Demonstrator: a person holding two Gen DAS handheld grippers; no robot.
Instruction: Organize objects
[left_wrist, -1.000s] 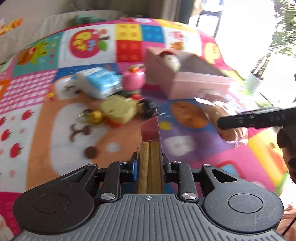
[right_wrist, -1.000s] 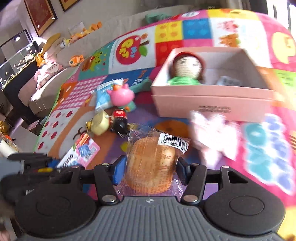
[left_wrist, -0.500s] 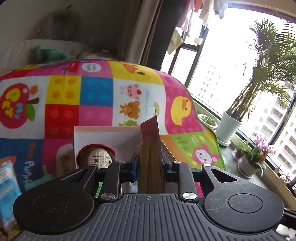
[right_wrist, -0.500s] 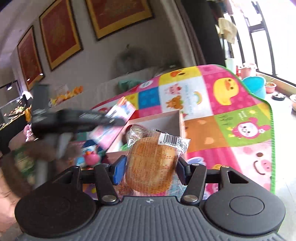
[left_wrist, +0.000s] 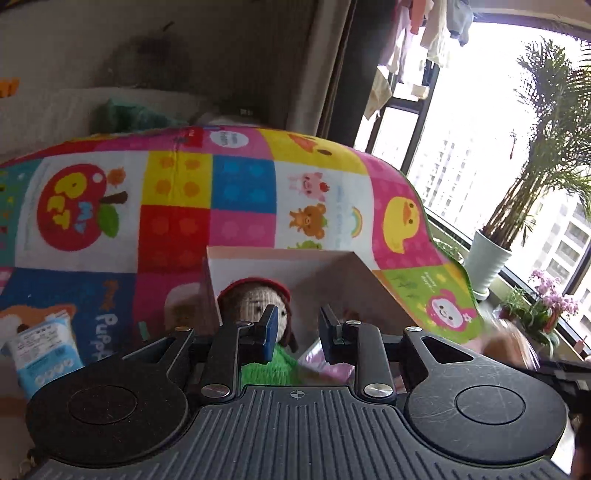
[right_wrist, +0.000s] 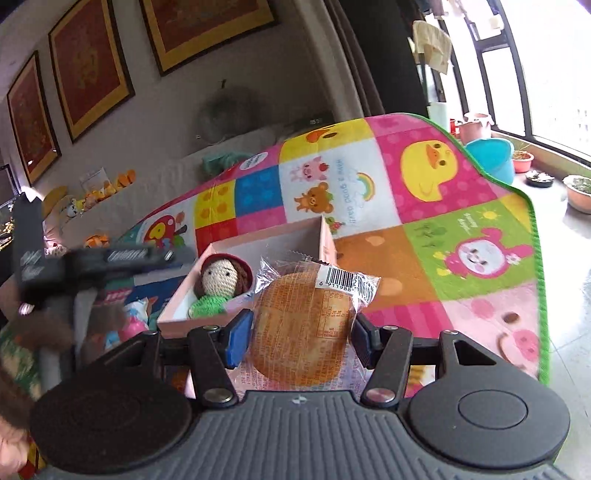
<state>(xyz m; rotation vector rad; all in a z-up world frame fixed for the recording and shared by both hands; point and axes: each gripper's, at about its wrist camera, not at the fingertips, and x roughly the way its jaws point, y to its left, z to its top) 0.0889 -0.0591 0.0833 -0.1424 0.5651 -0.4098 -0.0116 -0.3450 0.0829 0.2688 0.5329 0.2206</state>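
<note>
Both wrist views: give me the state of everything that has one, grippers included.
Left gripper: open, empty, over the box.
Right gripper: shut on the wrapped bun, near the box.
Box: open-topped, on the mat.
Doll: lying in the box.
Pink packet: in the box, beside the doll.
Blue packet: on the mat, outside the box.

We see a bright patchwork mat (left_wrist: 243, 192) carrying everything — a pink box (right_wrist: 258, 242) sits on it, a blue-white packet (left_wrist: 44, 354) beside, and blurred toys (right_wrist: 131, 325) near the box.
</note>
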